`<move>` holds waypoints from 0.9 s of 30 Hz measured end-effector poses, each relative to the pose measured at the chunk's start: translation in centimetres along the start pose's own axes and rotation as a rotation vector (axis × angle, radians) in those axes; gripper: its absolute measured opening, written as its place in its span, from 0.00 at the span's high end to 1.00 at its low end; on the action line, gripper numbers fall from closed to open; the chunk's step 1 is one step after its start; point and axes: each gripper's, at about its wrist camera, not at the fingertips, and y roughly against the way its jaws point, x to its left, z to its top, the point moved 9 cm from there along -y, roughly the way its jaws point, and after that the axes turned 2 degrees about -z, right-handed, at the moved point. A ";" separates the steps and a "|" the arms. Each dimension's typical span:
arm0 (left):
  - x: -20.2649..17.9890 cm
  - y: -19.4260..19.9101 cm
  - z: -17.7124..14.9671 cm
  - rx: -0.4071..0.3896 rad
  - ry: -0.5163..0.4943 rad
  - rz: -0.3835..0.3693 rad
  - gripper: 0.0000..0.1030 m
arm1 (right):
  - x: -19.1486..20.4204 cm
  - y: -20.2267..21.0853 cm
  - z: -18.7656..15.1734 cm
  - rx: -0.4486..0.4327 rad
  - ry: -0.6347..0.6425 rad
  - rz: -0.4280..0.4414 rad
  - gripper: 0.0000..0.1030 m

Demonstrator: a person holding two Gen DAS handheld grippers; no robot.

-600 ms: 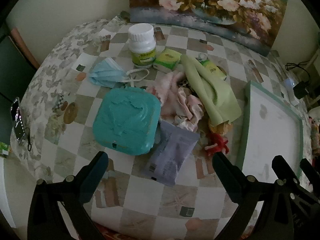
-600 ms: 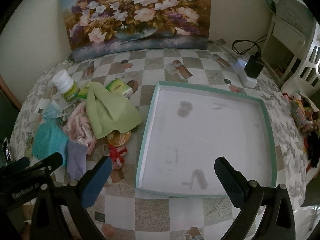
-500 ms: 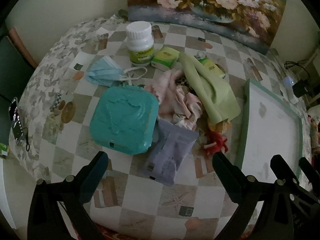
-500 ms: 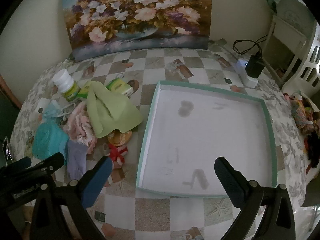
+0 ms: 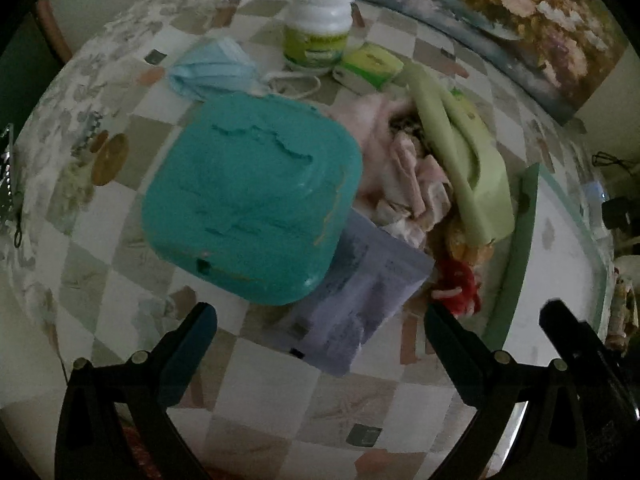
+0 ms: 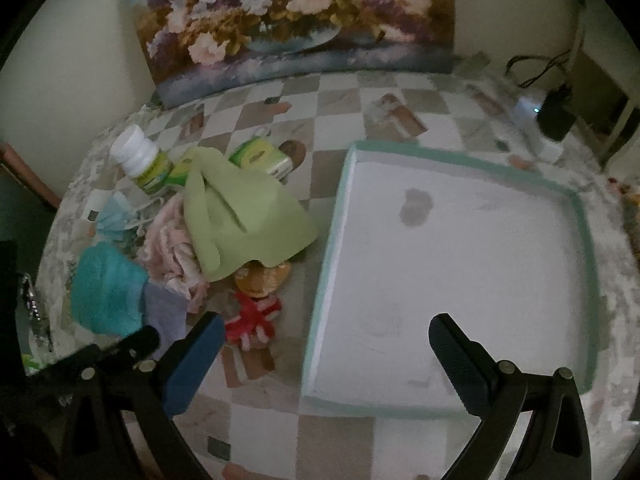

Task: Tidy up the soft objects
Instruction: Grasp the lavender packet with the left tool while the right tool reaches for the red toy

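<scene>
A pile of soft things lies left of a shallow white tray with a teal rim (image 6: 332, 208) (image 5: 520, 240). It holds a teal folded towel (image 5: 248, 196) (image 6: 106, 288), a lilac packet (image 5: 356, 300), a pink crumpled cloth (image 5: 404, 172) (image 6: 172, 244), a light green cloth (image 5: 464, 152) (image 6: 244, 216), a blue face mask (image 5: 212, 68) and a red and yellow plush toy (image 6: 256, 304) (image 5: 460, 284). My left gripper (image 5: 320, 344) is open just in front of the towel and packet. My right gripper (image 6: 324, 348) is open over the tray's near left corner. Both are empty.
A white pill bottle (image 5: 320, 24) (image 6: 140, 160) and a small green box (image 5: 368, 64) (image 6: 260, 156) stand behind the pile. A flower painting (image 6: 296, 20) leans on the wall. A charger and cable (image 6: 552, 116) lie at the far right. The table's edge curves at the left.
My left gripper has moved forward and down toward the teal towel and lilac packet, which look much larger. My right gripper has moved closer to the tray and pile. Both stay open.
</scene>
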 end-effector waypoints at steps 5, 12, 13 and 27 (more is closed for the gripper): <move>0.2 -1.0 0.1 -0.003 -0.045 0.113 0.00 | 0.7 -1.2 0.4 0.000 -0.003 0.026 0.00; -0.2 -2.4 0.8 -0.018 -0.062 0.101 0.00 | 2.3 -2.2 0.6 0.038 -0.022 0.129 0.05; -0.6 -2.5 1.2 -0.026 -0.076 0.106 0.00 | 2.4 -2.3 0.6 0.041 -0.022 0.134 0.05; -1.8 -6.2 0.8 -0.002 -0.162 0.184 0.05 | 1.6 -3.5 0.2 0.086 -0.033 0.092 0.07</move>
